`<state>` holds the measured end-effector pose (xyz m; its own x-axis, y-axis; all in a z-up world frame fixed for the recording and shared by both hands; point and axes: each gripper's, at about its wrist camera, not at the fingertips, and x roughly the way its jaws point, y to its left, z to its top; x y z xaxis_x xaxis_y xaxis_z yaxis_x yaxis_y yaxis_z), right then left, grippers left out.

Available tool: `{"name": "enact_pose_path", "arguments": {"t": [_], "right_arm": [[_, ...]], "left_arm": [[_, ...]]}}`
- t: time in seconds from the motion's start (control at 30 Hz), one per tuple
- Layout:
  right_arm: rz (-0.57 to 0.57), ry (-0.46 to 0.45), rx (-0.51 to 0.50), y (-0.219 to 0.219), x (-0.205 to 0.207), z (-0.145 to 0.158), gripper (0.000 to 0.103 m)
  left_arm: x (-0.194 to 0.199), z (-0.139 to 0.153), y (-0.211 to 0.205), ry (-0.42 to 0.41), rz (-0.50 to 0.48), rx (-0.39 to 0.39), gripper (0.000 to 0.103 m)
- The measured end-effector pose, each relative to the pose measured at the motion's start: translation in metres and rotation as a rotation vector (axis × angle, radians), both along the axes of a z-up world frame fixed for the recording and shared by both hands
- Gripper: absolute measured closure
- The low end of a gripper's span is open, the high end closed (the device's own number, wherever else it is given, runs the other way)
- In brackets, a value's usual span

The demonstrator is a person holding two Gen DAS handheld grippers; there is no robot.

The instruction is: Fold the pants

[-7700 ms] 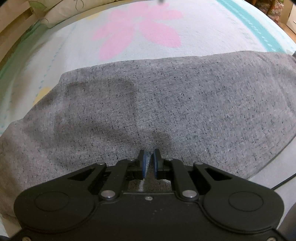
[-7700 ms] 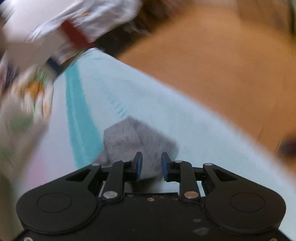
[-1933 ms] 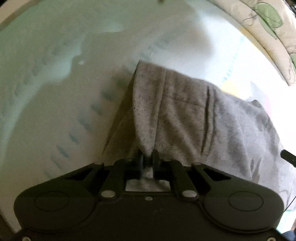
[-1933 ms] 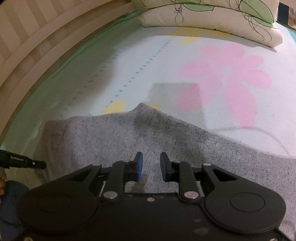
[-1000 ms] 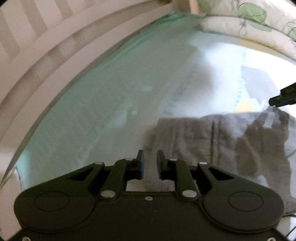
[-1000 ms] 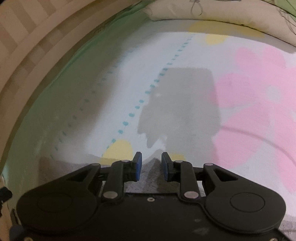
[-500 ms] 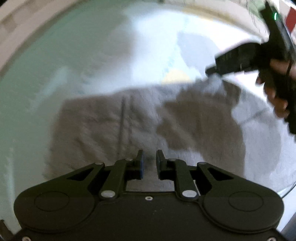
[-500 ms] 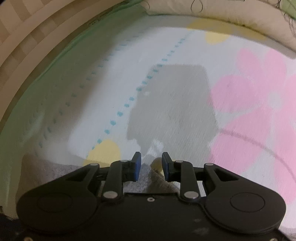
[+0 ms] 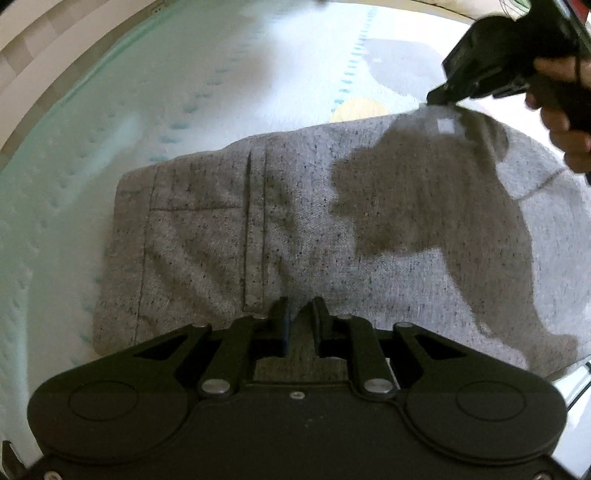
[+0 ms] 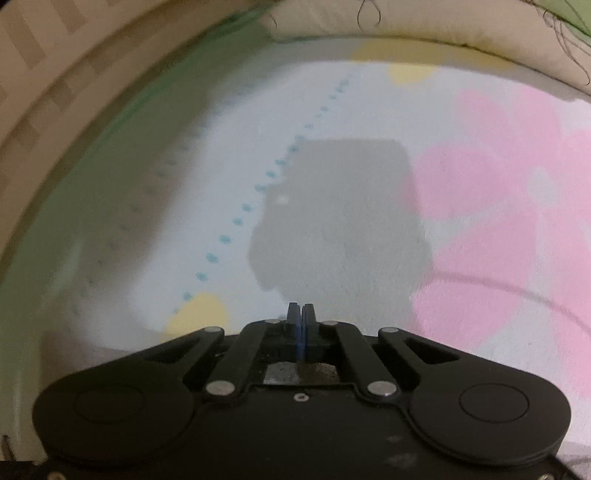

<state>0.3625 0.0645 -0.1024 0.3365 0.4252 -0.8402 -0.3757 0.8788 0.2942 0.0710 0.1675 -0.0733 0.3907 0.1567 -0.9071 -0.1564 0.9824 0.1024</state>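
The grey speckled pants (image 9: 369, 229) lie folded on the bed, waistband and a pocket seam at the left. My left gripper (image 9: 300, 314) is open and empty, hovering over the near edge of the pants. My right gripper (image 10: 300, 310) is shut; in the left wrist view it (image 9: 443, 98) pinches the far edge of the pants. In the right wrist view a sliver of grey cloth (image 10: 317, 371) shows behind the shut pads.
The bed sheet (image 10: 332, 147) is white with a pink flower (image 10: 498, 221), a yellow spot (image 10: 199, 314) and a mint border. A pillow (image 10: 406, 22) lies at the head, beside a striped wall (image 9: 55, 55).
My right gripper has shut on the far edge of the pants. My left gripper has let go and swung back over the folded pants, staying open.
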Motion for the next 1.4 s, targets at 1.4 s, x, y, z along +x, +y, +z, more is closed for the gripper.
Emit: {"name": "enact_pose_path", "arguments": {"t": [1.4], "right_arm": [[-0.969, -0.018, -0.103, -0.521, -0.258, 0.044, 0.074]], "left_arm": [[0.02, 0.047, -0.201, -0.069, -0.292, 0.055, 0.079]]}}
